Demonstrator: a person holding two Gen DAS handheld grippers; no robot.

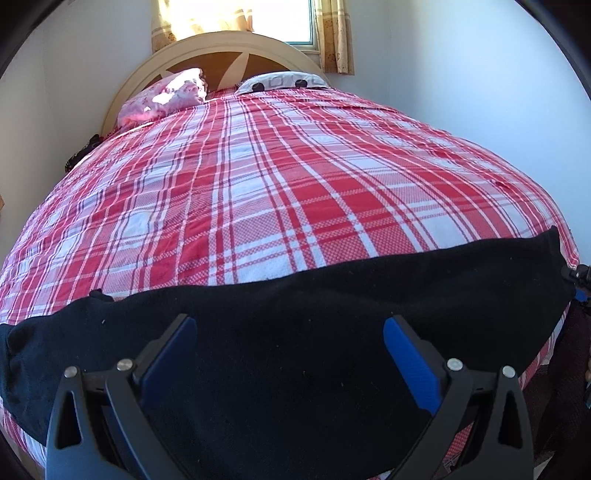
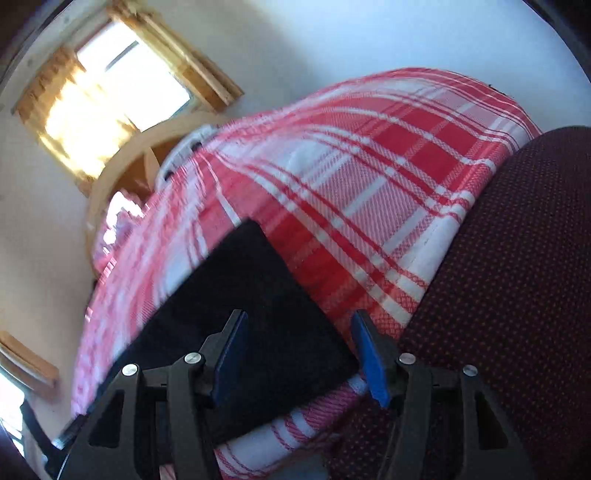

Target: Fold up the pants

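The black pants (image 1: 295, 314) lie flat in a long band across the near edge of the bed, on the red and white plaid cover (image 1: 277, 184). My left gripper (image 1: 290, 328) is open and empty, hovering just above the middle of the pants. My right gripper (image 2: 299, 325) is open and empty, over one end of the pants (image 2: 240, 314) near the bed's corner. That view is tilted and blurred. A small part of the right gripper shows at the far right of the left wrist view (image 1: 578, 280).
A pink pillow (image 1: 162, 98) and a white patterned pillow (image 1: 284, 81) lie by the wooden headboard (image 1: 221, 51). A curtained window (image 1: 258, 18) is behind it. White walls flank the bed. The person's dark red dotted clothing (image 2: 509, 277) fills the right of the right wrist view.
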